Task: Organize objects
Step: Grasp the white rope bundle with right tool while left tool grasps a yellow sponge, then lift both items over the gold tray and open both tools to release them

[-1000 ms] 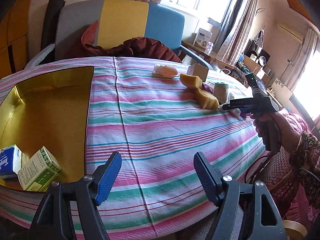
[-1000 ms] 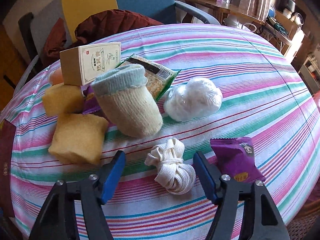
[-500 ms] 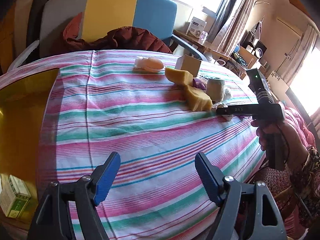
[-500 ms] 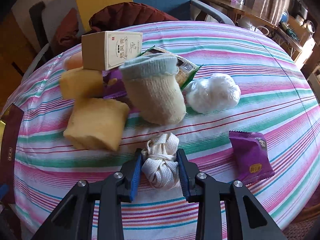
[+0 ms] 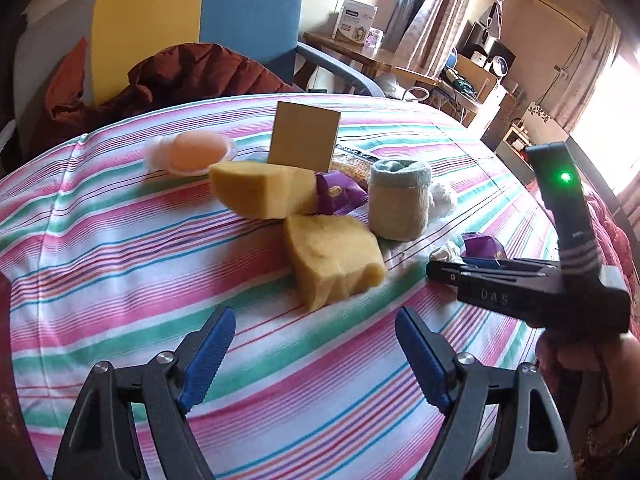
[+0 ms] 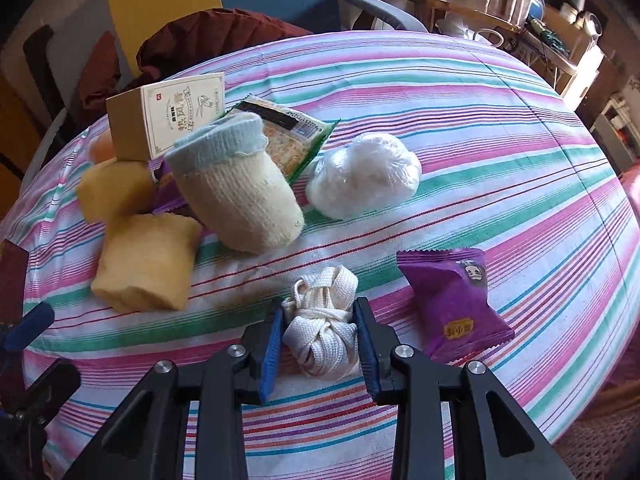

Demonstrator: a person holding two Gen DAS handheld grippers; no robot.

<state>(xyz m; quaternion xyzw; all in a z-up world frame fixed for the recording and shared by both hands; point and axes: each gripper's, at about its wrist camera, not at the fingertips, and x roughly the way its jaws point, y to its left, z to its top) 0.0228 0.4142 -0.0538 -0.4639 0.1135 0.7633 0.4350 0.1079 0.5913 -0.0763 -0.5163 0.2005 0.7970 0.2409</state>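
Low in the right wrist frame, your right gripper (image 6: 318, 338) has its jaws clamped on the white lace bundle (image 6: 322, 326), not yet lifted off the striped tabletop (image 6: 500, 152); your left gripper (image 5: 316, 346) hovers empty, jaws apart, while sponges, sock, box and snack packets remain unsorted.

On the striped-cloth counter (image 6: 480, 128), the white bundled cloth strap (image 6: 322, 332) lies nearest, with the purple snack packet (image 6: 456, 300) to its right. Behind stands the knitted cream sleeve (image 6: 240, 196); the crumpled clear plastic bag (image 6: 366, 174) sits right of it, two yellow sponge blocks (image 6: 146, 260) left, and the tan cardboard box (image 6: 168, 114) behind.
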